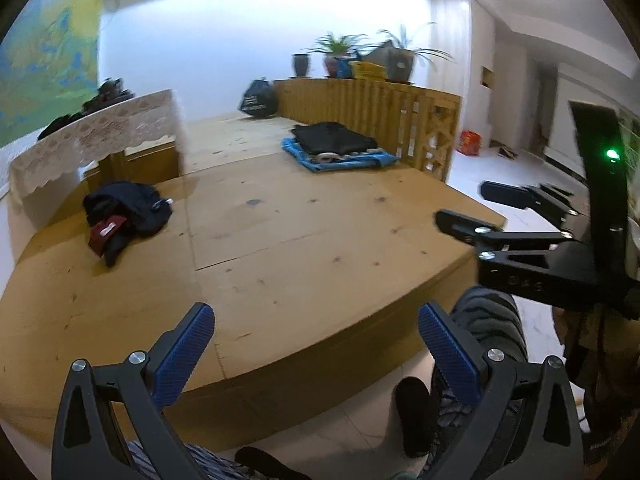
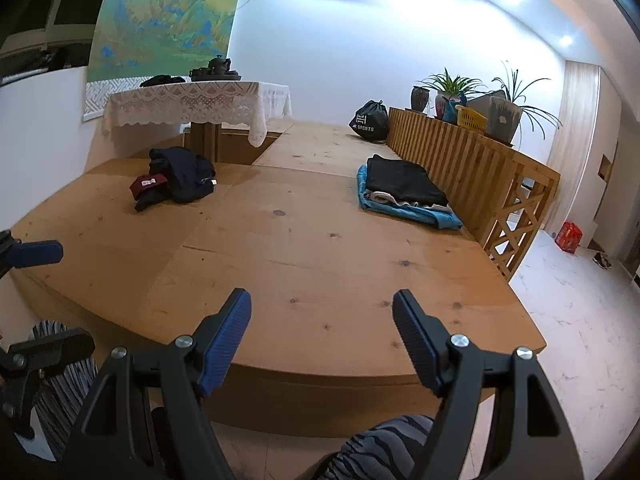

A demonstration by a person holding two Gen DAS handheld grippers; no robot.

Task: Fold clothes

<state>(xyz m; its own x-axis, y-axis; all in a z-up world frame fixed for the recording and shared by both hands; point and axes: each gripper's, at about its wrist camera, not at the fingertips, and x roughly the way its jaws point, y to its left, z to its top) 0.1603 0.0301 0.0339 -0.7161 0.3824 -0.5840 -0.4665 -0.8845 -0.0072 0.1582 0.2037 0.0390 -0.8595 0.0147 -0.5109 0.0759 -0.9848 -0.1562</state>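
A crumpled heap of dark navy and maroon clothes [image 1: 127, 218] [image 2: 176, 180] lies at the far left of the wooden platform [image 1: 304, 248] [image 2: 320, 252]. A folded stack, black on blue [image 1: 338, 147] [image 2: 406, 192], rests by the slatted rail at the right. My left gripper [image 1: 316, 332] hangs open over the platform's near edge, nothing between its blue pads. My right gripper [image 2: 322, 316] is open too, near the front edge, and shows at the right of the left wrist view [image 1: 472, 210]. Both are far from the clothes.
A slatted wooden rail [image 2: 472, 152] with potted plants [image 2: 448, 88] and a yellow basket borders the right side. A black sports bag [image 2: 370, 120] sits at the back. A lace-covered table [image 2: 200, 104] stands behind the heap. A person's striped trouser legs [image 1: 492, 320] are below the grippers.
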